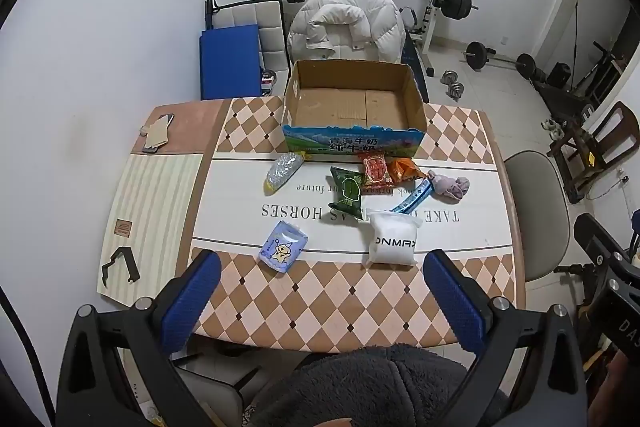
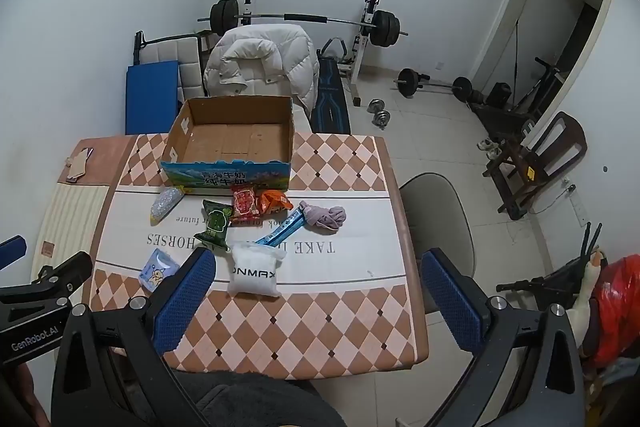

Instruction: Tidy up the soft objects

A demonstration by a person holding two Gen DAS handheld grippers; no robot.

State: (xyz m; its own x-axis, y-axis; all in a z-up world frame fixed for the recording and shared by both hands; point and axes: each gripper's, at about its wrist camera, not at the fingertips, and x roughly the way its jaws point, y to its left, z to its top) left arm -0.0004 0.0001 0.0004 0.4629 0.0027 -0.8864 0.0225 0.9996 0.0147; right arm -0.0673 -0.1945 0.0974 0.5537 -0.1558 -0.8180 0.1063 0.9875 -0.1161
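Note:
An empty cardboard box point(image 1: 416, 99) point(image 2: 178, 139) stands at the table's far side. In front of it lie several soft items: a clear bead bag point(image 1: 282, 171) point(image 2: 166, 205), a green packet point(image 1: 347, 191) point(image 2: 214, 225), a red packet point(image 1: 375, 167) point(image 2: 244, 203), an orange packet point(image 1: 405, 170) point(image 2: 274, 202), a blue strip point(image 1: 414, 198) point(image 2: 280, 229), a purple cloth point(image 1: 450, 185) point(image 2: 324, 217), a white pouch point(image 1: 392, 243) point(image 2: 254, 274) and a blue cartoon pouch point(image 1: 283, 246) point(image 2: 158, 273). My left gripper point(image 1: 322, 301) and right gripper point(image 2: 320, 301) are open and empty, held above the table's near edge.
The table point(image 1: 320, 307) has a checkered cloth. A phone and card point(image 1: 156, 133) lie at the far left, a black bracket point(image 1: 120, 263) at the near left. A chair with a white jacket point(image 1: 346, 27) stands behind the box, a grey chair point(image 1: 536, 215) at the right.

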